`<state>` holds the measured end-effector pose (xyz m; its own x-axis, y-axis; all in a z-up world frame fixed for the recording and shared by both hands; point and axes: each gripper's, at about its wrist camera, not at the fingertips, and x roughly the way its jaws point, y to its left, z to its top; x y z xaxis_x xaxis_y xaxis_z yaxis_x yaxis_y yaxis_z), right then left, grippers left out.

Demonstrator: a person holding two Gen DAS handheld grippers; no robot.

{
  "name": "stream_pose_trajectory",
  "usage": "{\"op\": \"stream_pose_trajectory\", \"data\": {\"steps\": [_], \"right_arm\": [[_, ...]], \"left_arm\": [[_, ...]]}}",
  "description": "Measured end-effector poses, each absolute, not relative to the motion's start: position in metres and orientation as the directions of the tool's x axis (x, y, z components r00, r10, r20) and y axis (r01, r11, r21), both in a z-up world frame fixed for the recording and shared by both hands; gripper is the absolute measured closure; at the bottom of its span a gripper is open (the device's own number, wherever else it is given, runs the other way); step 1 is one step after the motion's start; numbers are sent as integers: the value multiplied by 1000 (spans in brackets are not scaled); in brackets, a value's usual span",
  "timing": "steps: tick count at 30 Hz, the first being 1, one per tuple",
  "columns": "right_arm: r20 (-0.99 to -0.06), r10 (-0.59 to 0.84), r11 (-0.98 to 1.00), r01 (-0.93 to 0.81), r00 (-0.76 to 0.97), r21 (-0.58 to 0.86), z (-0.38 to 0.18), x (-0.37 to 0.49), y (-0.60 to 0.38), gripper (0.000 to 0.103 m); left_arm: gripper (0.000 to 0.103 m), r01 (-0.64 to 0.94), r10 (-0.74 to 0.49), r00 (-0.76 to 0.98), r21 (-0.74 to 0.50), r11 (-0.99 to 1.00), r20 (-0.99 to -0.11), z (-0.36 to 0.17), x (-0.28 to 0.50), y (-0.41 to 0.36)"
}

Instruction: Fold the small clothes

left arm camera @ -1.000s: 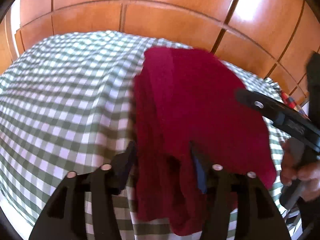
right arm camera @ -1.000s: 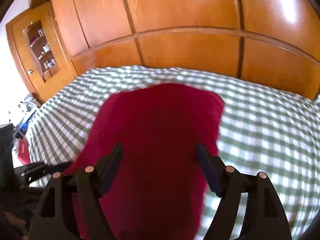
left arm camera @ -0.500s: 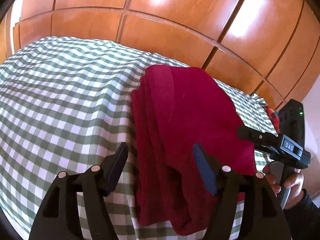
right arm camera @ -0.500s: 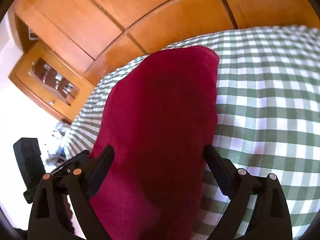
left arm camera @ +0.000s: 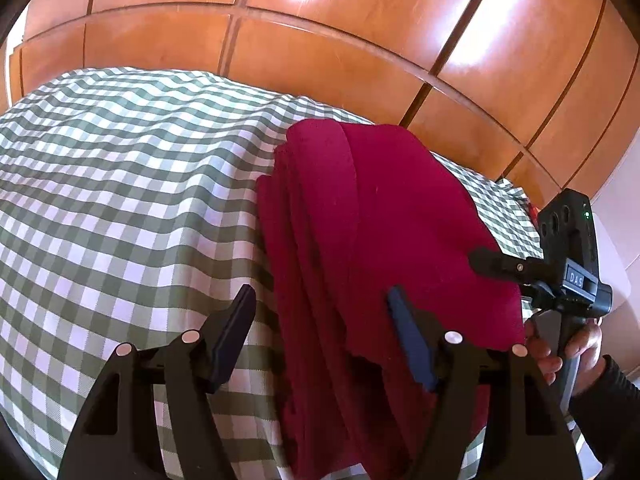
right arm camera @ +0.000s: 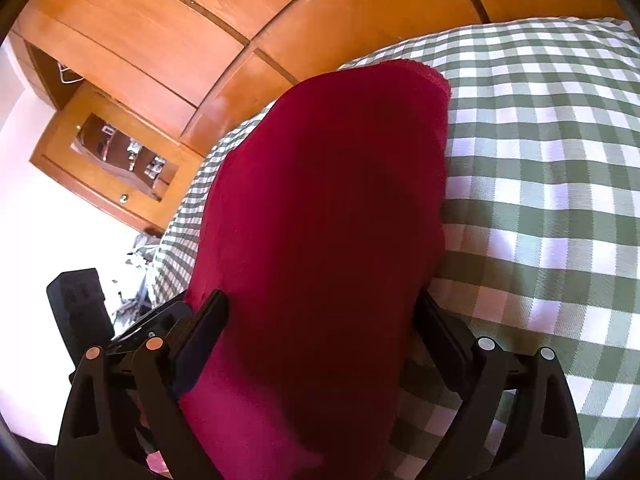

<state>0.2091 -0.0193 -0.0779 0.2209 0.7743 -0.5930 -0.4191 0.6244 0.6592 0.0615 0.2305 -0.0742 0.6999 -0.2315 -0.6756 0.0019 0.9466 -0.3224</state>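
Dark red knit garment (left arm camera: 384, 248), folded lengthwise with layered edges on its left side, lies on a bed with a green-and-white checked cover (left arm camera: 120, 200). Left gripper (left arm camera: 320, 332) fingers spread wide over the near end, gripping nothing. Right gripper (right arm camera: 320, 344) likewise wide apart, straddling the cloth, empty. Wooden panelled wardrobe (left arm camera: 320, 40) behind.
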Motion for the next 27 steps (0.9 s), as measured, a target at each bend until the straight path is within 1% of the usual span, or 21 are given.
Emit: {"op": "stream_pose_trajectory", "data": {"steps": [2,3,5,6,7,8,9,10,12,14,17,21,27], "right_arm": [[-590,781,615,-415,204,671,-79,211,-18,11],[-588,785,609,-415,194,676,-79,212,-17,13],[-584,794,594,-416,168,688,-81,212,-15,21],[-583,798,587,-413,151,696,-82,212,-12,33],[-581,802,582,-407,141,704,-83,211,-11,38],[-578,802,582,-412,149,701,-82,209,-11,42],[-574,804,580,-415,156,701,-79,207,-12,48],[-567,808,577,-415,162,703,-76,204,-13,51],[-564,806,580,-426,177,694,-70,199,-14,53],[-557,809,577,-439,189,689,-62,191,-18,54],[-527,822,561,-463,214,687,-46,178,-31,55],[-500,819,572,-475,281,669,-26,164,-64,56],[-481,756,647,-402,443,647,-4,169,-153,56]], "left_arm": [[34,10,-242,694,-327,945,-679,-77,64,230],[34,15,-250,690,-331,943,-680,-80,65,231],[34,28,-294,672,-373,927,-680,-90,68,233],[36,29,-321,663,-405,914,-676,-95,70,236],[40,29,-362,657,-458,889,-661,-101,71,240],[48,41,-400,656,-499,866,-641,-104,70,243],[55,46,-410,661,-511,858,-628,-104,68,244],[59,66,-422,663,-512,856,-619,-103,66,243],[67,86,-425,663,-501,861,-616,-99,62,240],[74,130,-453,661,-504,854,-598,-92,59,235],[74,201,-496,658,-502,841,-567,-77,53,220],[74,261,-549,630,-517,815,-549,-68,64,189],[74,385,-620,568,-490,782,-542,-44,121,100]]}}
